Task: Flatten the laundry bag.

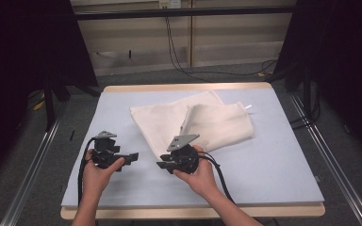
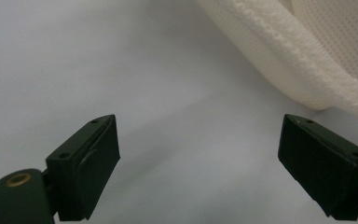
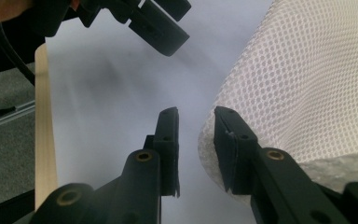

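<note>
Left gripper (image 1: pixel 131 157): your jaws stand wide apart with bare mat between them.
Right gripper (image 1: pixel 162 165): your jaws are nearly closed but grasp nothing; a narrow gap shows between the pads.
Cloth (image 1: pixel 202 123): white mesh, folded over itself; its near edge lies against the outer side of one right jaw, not between the two. From your left jaws it lies ahead and off to one side, apart from them.
Mat (image 1: pixel 273 165): pale blue, under both grippers.
</note>
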